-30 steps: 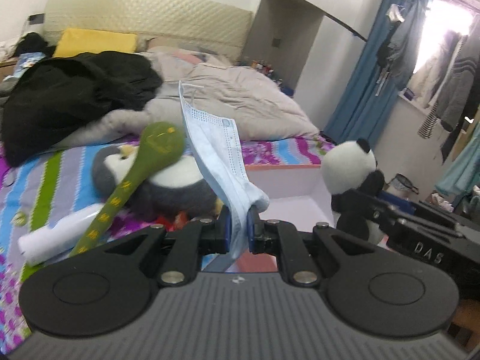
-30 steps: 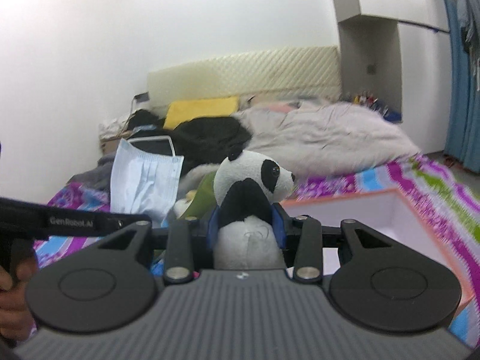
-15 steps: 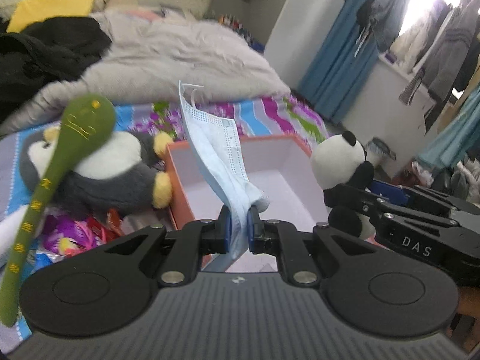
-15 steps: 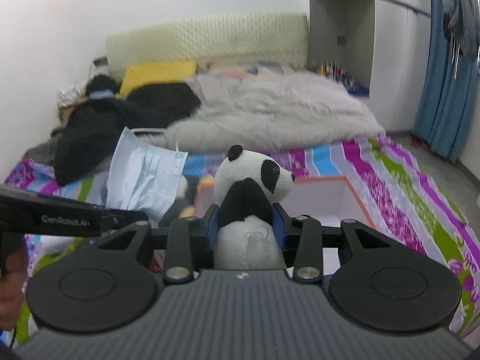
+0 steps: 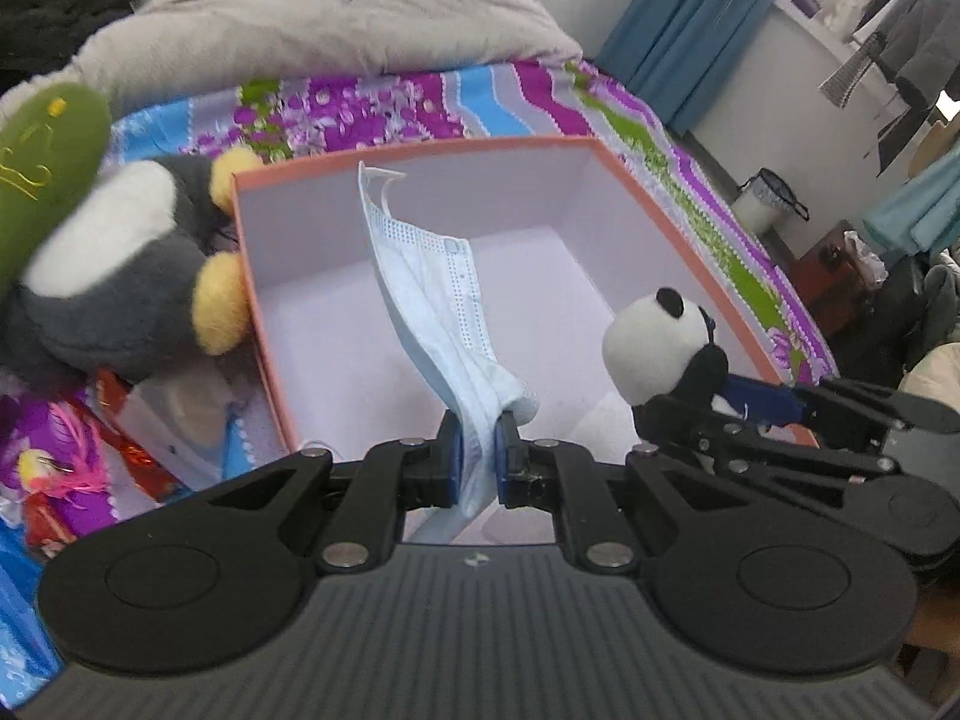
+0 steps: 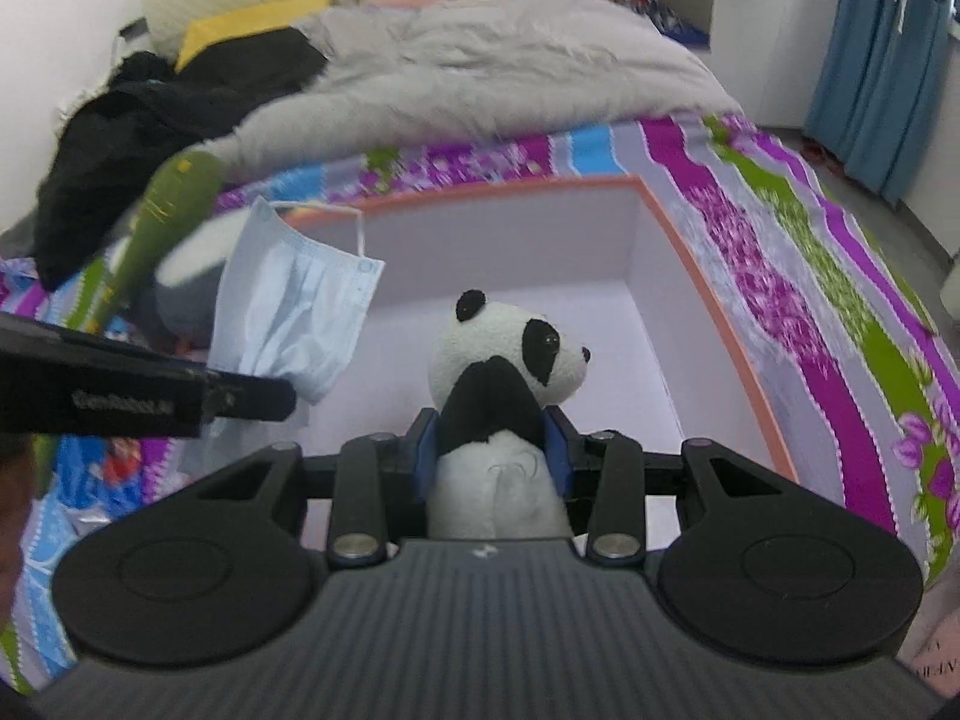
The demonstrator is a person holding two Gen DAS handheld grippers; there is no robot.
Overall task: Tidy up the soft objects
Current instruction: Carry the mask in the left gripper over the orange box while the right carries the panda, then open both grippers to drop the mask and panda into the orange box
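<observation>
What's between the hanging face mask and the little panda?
Only bare box floor separates the face mask from the panda, seen in the left wrist view.

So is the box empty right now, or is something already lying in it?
Empty as far as visible: the box shows only bare floor. The mask and the panda hang above it, both clamped in jaws.
</observation>
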